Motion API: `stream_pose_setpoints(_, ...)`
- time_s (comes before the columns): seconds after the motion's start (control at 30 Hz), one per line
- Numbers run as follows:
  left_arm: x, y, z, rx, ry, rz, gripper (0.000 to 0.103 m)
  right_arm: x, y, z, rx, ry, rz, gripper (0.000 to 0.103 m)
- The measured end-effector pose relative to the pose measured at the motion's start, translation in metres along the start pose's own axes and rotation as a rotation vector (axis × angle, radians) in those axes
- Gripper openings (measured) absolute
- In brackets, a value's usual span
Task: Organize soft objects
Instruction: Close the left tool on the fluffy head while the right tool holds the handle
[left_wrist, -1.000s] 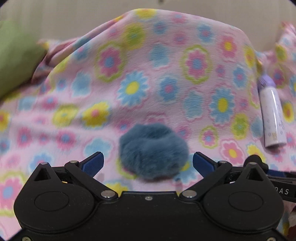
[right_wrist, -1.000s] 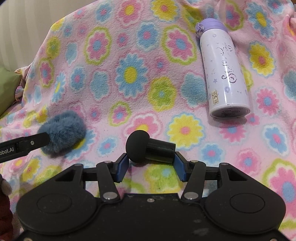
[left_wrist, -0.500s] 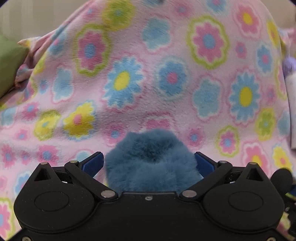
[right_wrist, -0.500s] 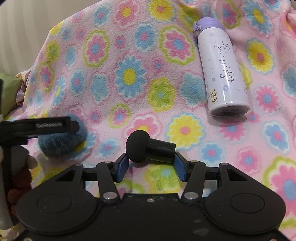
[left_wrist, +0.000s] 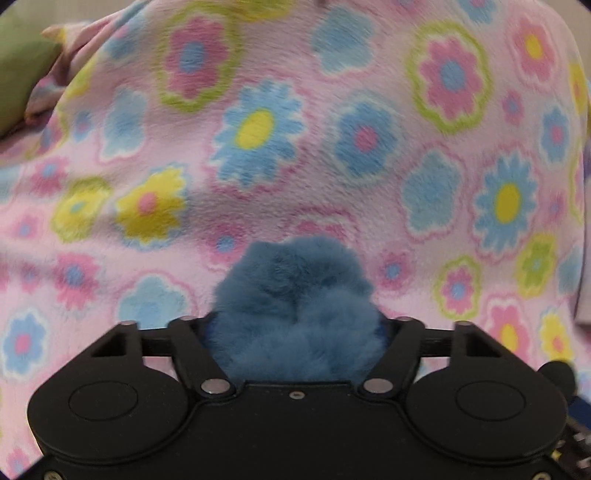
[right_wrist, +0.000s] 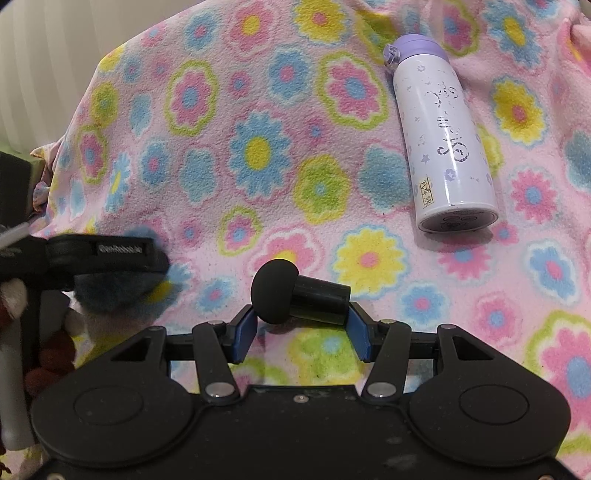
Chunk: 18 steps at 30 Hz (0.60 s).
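Currently the left hand-held gripper (left_wrist: 295, 328) is clenched on a blue fluffy pom-pom (left_wrist: 295, 306), which fills the gap between its jaws at lower centre of the left wrist view; the blue pads are almost hidden by fur. In the right wrist view the same pom-pom (right_wrist: 110, 291) shows at the left edge, under the left tool's black finger. The right hand-held gripper (right_wrist: 301, 328) is grasping a black mushroom-shaped part (right_wrist: 295, 295), rounded head to the left. Both sit over a pink floral fleece blanket (right_wrist: 258, 147). A white bottle with a purple cap (right_wrist: 443, 140) lies on its side at upper right. A green cushion (left_wrist: 18, 74) shows at upper left.
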<state>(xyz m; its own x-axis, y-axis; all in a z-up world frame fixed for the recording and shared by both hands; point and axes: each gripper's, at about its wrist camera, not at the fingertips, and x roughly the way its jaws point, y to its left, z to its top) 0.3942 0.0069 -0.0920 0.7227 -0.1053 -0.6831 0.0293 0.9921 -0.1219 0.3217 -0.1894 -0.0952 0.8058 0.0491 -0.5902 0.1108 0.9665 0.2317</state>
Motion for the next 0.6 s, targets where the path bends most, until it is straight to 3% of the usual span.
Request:
stream_pose_setpoints(0.17,-0.024,0.007,-0.007,-0.076,0.013,-0.033,0.062,0.000,0.000,0.000,0.000,0.000,0.001,0.052)
stream_pose_setpoints(0.37,-0.068,-0.004,-0.027,0.013,0.001,-0.022,0.062,0.000,0.001,0.000,-0.003,0.001,-0.002,0.052)
stream_pose_setpoints(0.6,-0.117,-0.007,-0.028,0.063,0.003,-0.014,0.062,0.000,0.001,0.001,-0.014,0.010,-0.005,0.052)
